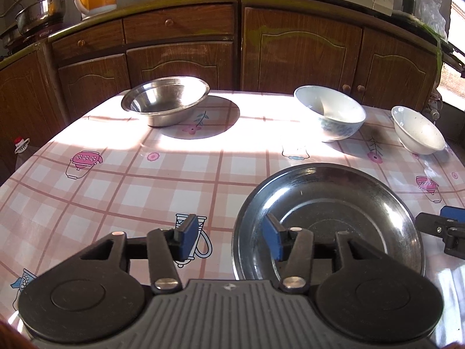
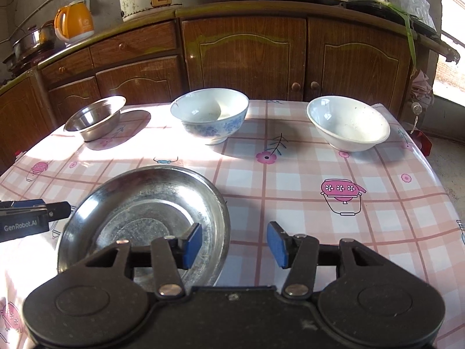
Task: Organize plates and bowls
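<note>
I have two tongs, one in each hand, and both are apart with nothing held. My left tongs (image 1: 229, 238) sit over the left rim of the metal plate (image 1: 343, 203): one blue pad hangs inside the plate and the other hangs over the tablecloth (image 1: 116, 180), with the rim in the gap and not pinched. My right tongs (image 2: 234, 241) do the same on the other side, one pad over the plate and one over the cloth. The pads look clear of the metal, so I think the plate just lies flat on the table, near me.

I think the step now is to leave the plate here and go for a bowl. To do it well, I should lift both tongs straight up first, so no pad knocks the rim and slides the plate on the shiny cloth.

From my left tongs, the plate is at about 2 o'clock. The metal bowl (image 1: 165, 99) is far off at 11 o'clock, the blue flower bowl (image 1: 331, 113) at 1 o'clock, and the small white bowl (image 1: 418, 131) at 2 o'clock, by the table's edge. All three stand apart from each other.

The metal things belong together, I think. I should pinch a bowl by its rim, slowly, because the white ones can break.
</note>
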Demonstrator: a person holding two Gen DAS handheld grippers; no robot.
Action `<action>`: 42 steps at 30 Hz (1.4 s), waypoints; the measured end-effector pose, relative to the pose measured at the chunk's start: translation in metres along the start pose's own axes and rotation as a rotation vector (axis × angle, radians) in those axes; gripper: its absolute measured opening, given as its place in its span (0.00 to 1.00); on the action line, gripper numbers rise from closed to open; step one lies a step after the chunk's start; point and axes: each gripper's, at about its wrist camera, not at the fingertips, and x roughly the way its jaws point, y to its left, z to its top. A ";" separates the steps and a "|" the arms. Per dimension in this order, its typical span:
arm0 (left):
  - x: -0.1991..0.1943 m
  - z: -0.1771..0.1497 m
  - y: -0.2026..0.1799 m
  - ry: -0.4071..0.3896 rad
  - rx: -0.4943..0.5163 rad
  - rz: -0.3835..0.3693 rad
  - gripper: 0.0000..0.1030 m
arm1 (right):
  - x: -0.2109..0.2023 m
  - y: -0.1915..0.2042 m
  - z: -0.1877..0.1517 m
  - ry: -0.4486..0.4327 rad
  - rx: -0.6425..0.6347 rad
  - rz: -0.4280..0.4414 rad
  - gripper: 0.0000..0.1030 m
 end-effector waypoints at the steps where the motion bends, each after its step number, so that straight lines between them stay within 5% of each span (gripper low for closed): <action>1: -0.004 0.000 0.001 -0.002 -0.001 0.002 0.53 | -0.004 0.002 0.001 -0.002 -0.001 0.006 0.62; 23: -0.072 0.018 0.019 -0.049 -0.009 0.020 0.62 | -0.064 0.058 0.030 -0.029 -0.069 0.121 0.66; 42: -0.056 0.034 0.064 -0.085 -0.029 0.060 0.62 | -0.043 0.100 0.048 -0.017 -0.079 0.169 0.67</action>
